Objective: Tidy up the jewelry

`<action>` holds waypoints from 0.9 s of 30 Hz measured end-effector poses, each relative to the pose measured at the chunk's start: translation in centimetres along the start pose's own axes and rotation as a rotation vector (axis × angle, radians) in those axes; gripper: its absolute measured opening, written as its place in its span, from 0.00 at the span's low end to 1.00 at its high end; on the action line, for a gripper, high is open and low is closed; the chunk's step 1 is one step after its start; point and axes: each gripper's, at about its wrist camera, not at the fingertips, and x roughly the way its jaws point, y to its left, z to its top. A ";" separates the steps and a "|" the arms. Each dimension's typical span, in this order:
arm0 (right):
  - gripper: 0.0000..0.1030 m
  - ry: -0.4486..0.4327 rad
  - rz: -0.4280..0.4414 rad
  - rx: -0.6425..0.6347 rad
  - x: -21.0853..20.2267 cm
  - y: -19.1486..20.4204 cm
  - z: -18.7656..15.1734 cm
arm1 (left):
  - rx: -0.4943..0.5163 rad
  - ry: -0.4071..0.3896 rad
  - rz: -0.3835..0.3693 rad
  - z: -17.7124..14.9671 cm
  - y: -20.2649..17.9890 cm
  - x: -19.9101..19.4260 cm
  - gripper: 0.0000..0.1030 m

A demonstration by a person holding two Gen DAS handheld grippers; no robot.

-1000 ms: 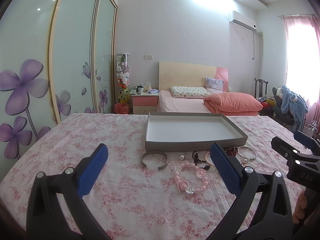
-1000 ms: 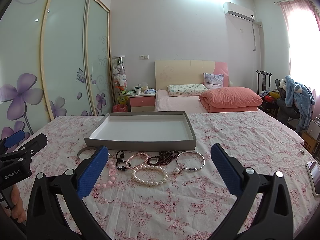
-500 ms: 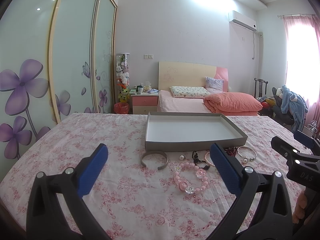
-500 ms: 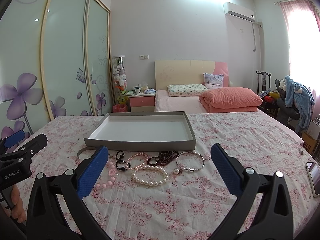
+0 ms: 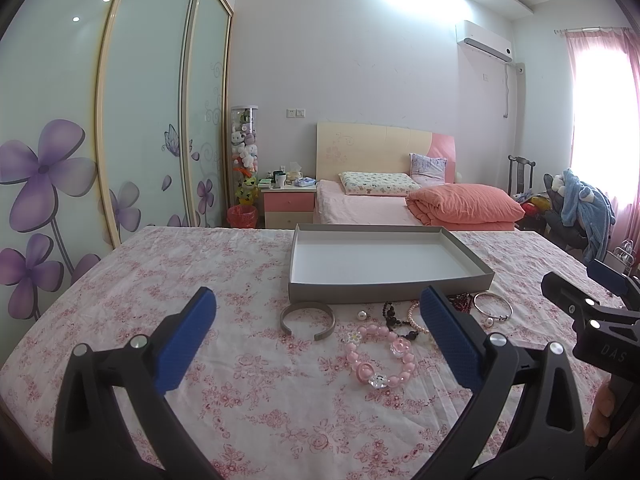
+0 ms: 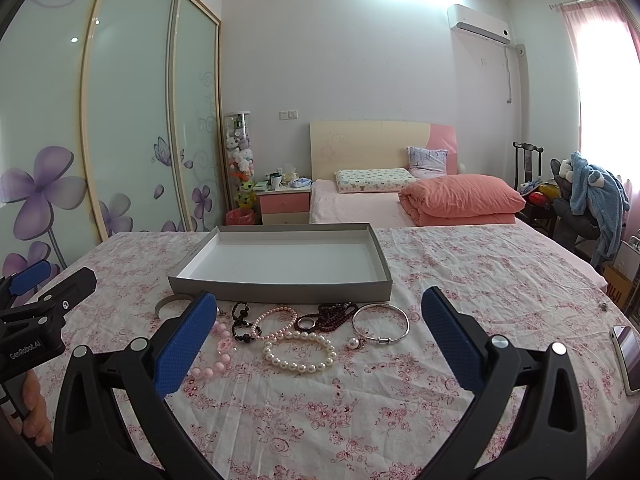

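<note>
A shallow grey tray with a white floor lies on the flowered cloth, nothing in it. In front of it lie a silver open cuff, a pink bead bracelet, a white pearl bracelet, a pink pearl strand, dark bead strands, a thin silver bangle and a loose pearl. My left gripper is open, short of the cuff. My right gripper is open, short of the pearls. Neither holds anything.
A phone lies at the cloth's right edge. Behind the table are a bed with a folded salmon quilt, a pink nightstand, sliding wardrobe doors on the left and a chair with blue clothing on the right.
</note>
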 end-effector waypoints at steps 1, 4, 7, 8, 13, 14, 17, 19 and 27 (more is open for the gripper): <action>0.98 0.000 0.000 0.000 0.0 0.0 0.0 | 0.000 0.000 0.000 0.0 0.0 0.0 0.96; 0.98 0.000 0.000 0.000 0.0 0.0 0.0 | 0.000 0.000 0.000 0.0 0.0 0.0 0.96; 0.98 0.001 0.000 0.000 0.1 0.0 0.0 | 0.000 0.001 0.000 0.0 0.0 0.0 0.96; 0.98 0.001 -0.001 0.000 0.1 0.0 0.0 | 0.000 0.001 0.000 0.0 0.0 0.0 0.96; 0.98 0.003 -0.001 0.000 0.1 0.1 0.0 | 0.000 0.003 0.001 0.0 0.0 0.0 0.96; 0.98 0.004 -0.001 0.000 0.0 0.1 0.1 | 0.001 0.003 0.001 0.0 0.0 0.0 0.96; 0.98 0.010 -0.003 0.001 0.0 -0.1 0.1 | 0.002 0.005 0.004 -0.1 0.0 -0.1 0.96; 0.98 0.014 -0.006 0.002 0.2 -0.1 -0.2 | 0.001 0.008 0.006 -0.1 -0.2 0.3 0.96; 0.98 0.087 -0.042 -0.014 2.9 -1.6 -0.5 | 0.016 0.083 0.038 -0.8 0.7 3.0 0.96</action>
